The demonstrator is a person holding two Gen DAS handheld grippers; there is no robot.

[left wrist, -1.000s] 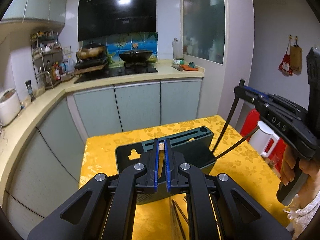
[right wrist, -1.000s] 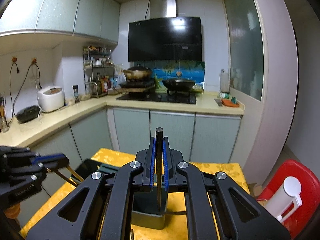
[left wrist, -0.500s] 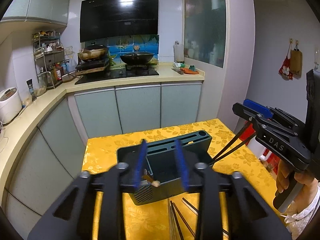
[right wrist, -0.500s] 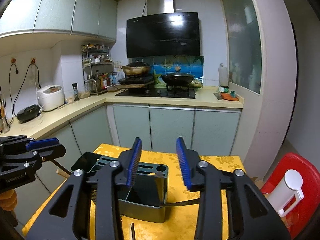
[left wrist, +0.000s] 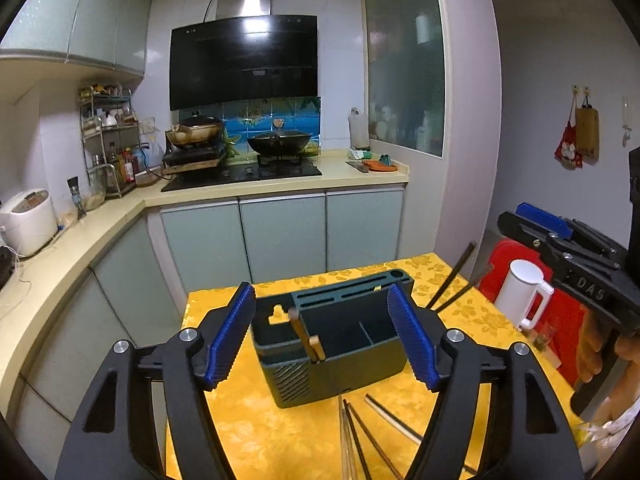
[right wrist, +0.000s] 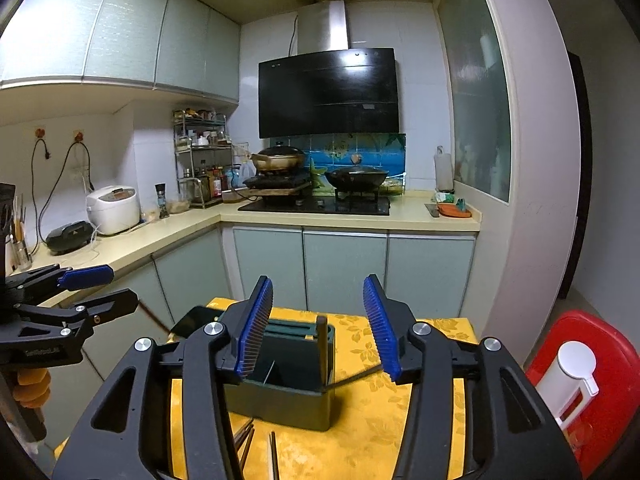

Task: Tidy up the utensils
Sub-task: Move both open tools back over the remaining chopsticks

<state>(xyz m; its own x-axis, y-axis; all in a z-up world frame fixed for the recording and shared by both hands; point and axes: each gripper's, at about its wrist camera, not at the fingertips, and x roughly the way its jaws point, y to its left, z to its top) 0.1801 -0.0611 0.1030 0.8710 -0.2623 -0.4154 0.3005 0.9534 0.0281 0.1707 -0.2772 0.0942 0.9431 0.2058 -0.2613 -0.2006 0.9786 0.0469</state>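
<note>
A dark green utensil holder (left wrist: 340, 340) stands on the yellow tablecloth (left wrist: 248, 420); it also shows in the right wrist view (right wrist: 288, 384). Wooden chopsticks (left wrist: 306, 338) lean in its left compartment. Dark chopsticks (left wrist: 452, 280) lean out of its right side; one stands upright in the right wrist view (right wrist: 321, 344). My left gripper (left wrist: 322, 338) is open and empty above the holder. My right gripper (right wrist: 318, 326) is open and empty above it too. Several loose chopsticks (left wrist: 368, 436) lie on the cloth in front.
A red stool (right wrist: 576, 384) with a white mug (left wrist: 526, 296) stands right of the table. Kitchen cabinets (left wrist: 280, 236) and a counter with stove and pans run behind. The left gripper shows at the left of the right wrist view (right wrist: 72, 300).
Both grippers were shut on chopsticks, then opened and let them drop into the holder. Both have drawn back and up from the holder.
</note>
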